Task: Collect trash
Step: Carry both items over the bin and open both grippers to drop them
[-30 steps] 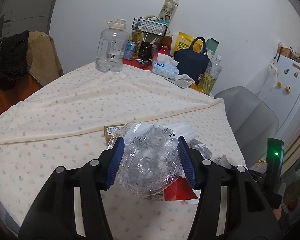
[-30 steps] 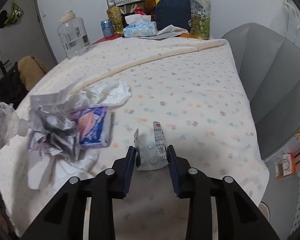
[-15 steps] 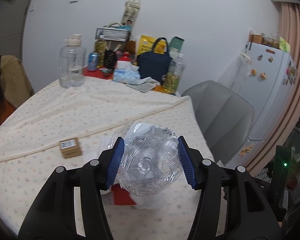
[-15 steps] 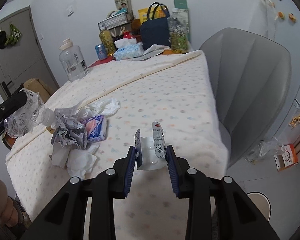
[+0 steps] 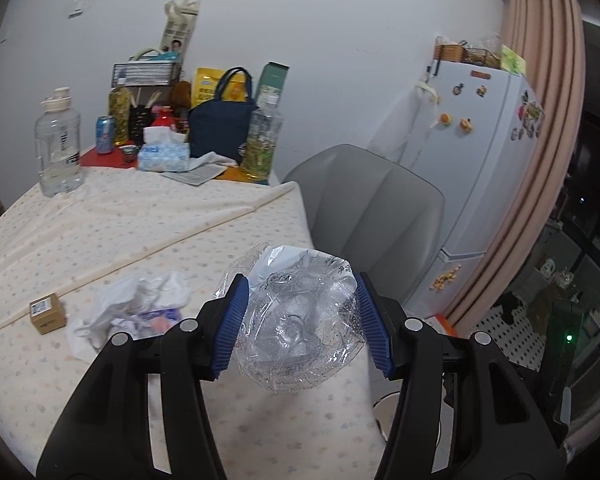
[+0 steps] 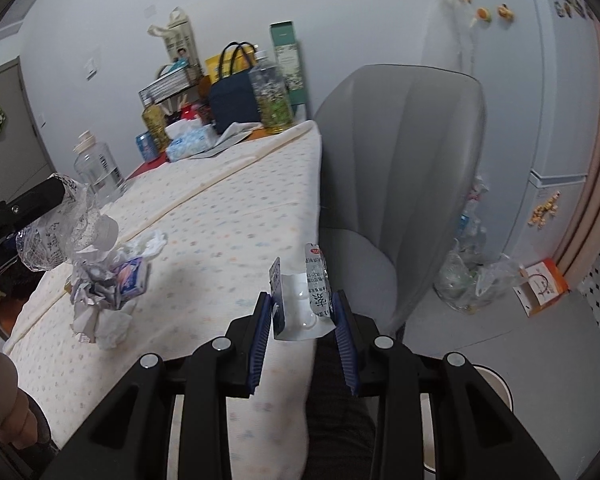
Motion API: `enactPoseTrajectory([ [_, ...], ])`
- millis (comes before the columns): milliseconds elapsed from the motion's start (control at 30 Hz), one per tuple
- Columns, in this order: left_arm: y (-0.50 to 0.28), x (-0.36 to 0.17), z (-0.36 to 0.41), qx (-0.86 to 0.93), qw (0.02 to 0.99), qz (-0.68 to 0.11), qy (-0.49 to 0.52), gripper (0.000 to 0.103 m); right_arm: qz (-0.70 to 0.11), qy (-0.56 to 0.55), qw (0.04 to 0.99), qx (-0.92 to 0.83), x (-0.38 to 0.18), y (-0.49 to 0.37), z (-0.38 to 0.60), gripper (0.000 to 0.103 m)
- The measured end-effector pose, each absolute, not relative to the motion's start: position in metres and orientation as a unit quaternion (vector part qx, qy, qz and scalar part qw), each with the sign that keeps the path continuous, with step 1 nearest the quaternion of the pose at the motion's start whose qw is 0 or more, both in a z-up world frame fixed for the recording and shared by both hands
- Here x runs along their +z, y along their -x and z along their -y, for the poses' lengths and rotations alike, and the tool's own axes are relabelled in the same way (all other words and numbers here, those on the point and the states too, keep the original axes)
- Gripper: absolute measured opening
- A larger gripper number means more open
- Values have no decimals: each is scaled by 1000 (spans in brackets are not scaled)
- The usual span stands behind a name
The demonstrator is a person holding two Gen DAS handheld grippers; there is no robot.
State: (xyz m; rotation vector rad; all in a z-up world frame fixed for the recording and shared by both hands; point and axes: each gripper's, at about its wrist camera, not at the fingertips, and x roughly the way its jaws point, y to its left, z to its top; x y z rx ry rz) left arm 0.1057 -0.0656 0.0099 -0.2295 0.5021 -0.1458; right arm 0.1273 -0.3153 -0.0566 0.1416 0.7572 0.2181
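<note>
Tools: 2, left tool [image 5: 300, 320] gripping 1 crushed bottle [image 5: 298, 336], right tool [image 6: 302, 322] gripping 1 blister pack [image 6: 304, 308].

The right claw [image 6: 302, 322] grips a folded blister pack [image 6: 303, 300] above the table's [image 6: 228, 216] edge, beside a grey chair [image 6: 400, 184]

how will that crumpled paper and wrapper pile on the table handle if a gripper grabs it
The trash pile looks light and floppy, being crumpled paper and tissue. It seems made of loose separate pieces, so one pinch would probably lift only part. It likely won't roll on the tablecloth.
</note>
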Motion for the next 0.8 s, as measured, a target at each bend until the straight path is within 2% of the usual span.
enactPoseTrajectory([
  [433, -130, 8, 152, -137, 952, -264, 78, 55, -369, -107, 922, 45, -72, -115, 394, 32],
  [800, -164, -24, 234, -203, 925, -318, 53, 55, -394, -151, 906, -24, -120, -112, 465, 32],
])
